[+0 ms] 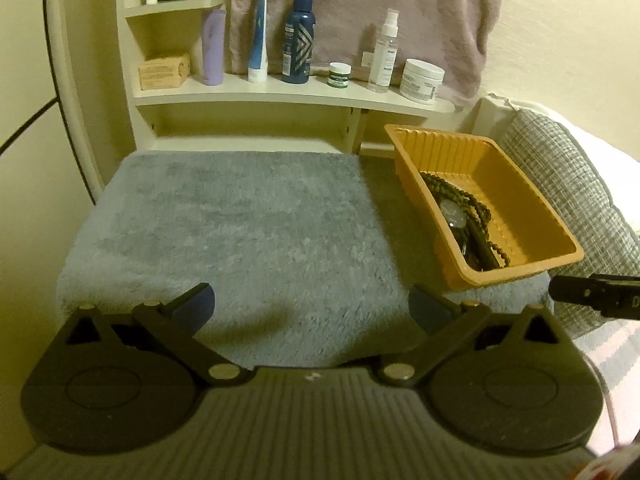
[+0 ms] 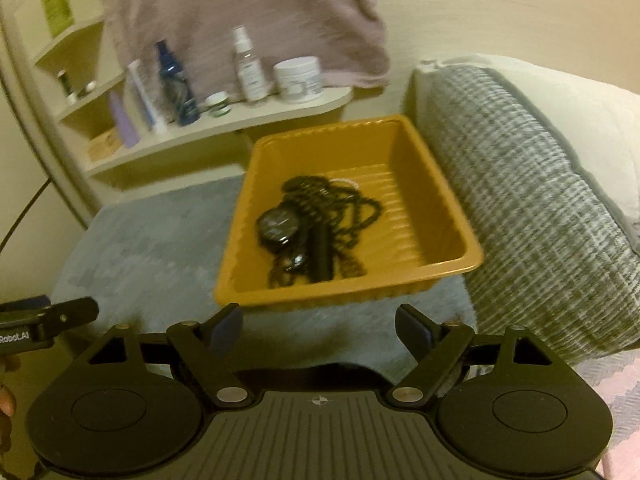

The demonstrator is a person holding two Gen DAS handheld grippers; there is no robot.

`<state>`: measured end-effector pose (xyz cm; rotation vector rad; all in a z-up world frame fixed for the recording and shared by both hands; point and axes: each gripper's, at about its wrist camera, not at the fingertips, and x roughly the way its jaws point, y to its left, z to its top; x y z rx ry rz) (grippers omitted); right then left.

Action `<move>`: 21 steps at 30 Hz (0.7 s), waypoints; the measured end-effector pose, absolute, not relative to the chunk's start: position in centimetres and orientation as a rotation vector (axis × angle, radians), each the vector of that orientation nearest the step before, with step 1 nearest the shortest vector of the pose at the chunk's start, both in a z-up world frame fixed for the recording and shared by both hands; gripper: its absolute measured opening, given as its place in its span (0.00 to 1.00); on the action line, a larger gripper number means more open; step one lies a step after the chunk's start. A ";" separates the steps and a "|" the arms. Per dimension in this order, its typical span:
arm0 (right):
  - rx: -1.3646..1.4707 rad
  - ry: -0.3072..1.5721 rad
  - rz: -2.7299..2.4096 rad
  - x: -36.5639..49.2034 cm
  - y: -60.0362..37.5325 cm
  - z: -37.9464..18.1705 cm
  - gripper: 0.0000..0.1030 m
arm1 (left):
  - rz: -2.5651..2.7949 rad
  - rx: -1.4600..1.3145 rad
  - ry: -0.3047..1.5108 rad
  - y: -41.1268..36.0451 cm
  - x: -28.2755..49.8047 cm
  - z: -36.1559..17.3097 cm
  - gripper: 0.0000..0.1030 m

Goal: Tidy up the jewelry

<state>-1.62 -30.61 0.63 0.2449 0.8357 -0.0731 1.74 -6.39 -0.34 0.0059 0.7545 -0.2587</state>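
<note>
An orange plastic tray (image 1: 520, 196) (image 2: 420, 152) stands on the right side of a grey fluffy mat (image 1: 240, 220) (image 2: 140, 248). In it lie a dark beaded necklace (image 1: 452, 188) (image 2: 352, 204), a black watch (image 1: 454, 214) (image 2: 278, 226) and other dark pieces. My left gripper (image 1: 312, 304) is open and empty, low over the mat's near edge, left of the tray. My right gripper (image 2: 318, 326) is open and empty, just in front of the tray's near rim. Its finger shows at the right edge of the left wrist view (image 1: 592, 292).
A cream shelf (image 1: 288, 94) (image 2: 224, 124) behind the mat holds bottles, tubes and jars, with a mauve towel (image 1: 360, 12) hanging behind. A grey woven cushion (image 1: 568, 184) (image 2: 540, 200) lies against the tray's right side.
</note>
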 end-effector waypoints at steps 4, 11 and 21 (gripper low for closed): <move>0.217 0.848 -0.061 -1.9 -29.2 0.8 0.81 | -0.247 0.019 0.770 -6.3 0.7 -0.3 0.99; 0.186 0.863 -0.033 -2.7 -27.4 1.0 0.81 | -0.252 0.045 0.752 -6.3 -0.8 -0.1 0.99; 0.179 0.866 -0.031 -3.4 -26.2 1.3 0.81 | -0.233 0.059 0.730 -6.2 -1.6 0.4 0.99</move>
